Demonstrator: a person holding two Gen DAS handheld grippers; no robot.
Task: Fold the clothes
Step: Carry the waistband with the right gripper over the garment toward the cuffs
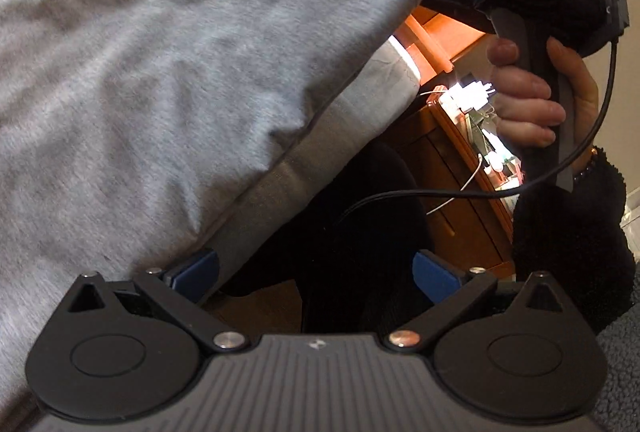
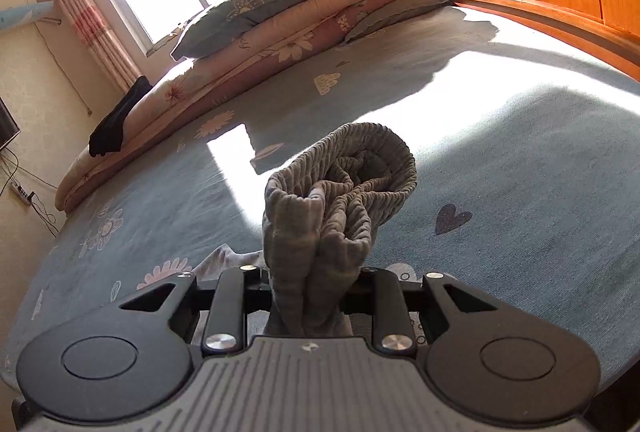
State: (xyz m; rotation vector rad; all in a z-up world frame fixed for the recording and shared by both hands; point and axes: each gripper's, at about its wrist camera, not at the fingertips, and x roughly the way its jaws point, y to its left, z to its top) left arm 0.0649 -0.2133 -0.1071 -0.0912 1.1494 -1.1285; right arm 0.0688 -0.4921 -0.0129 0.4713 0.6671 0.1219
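The right hand-held gripper (image 2: 312, 296) was clamped on a bunched ribbed hem of the grey garment (image 2: 340, 191), lifted above the bed (image 2: 520, 151). The left hand-held gripper (image 1: 316, 272) stood wide, nothing between its blue pads (image 1: 436, 278) — the cloth hung just beside it. Folding looked barely begun; no neat fold showed yet. I saw no basket or drawer holding anything.

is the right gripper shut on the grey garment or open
Shut on it. In the right wrist view the right gripper has its jaws drawn close with the ribbed hem of the grey garment bunched and pinched between them.
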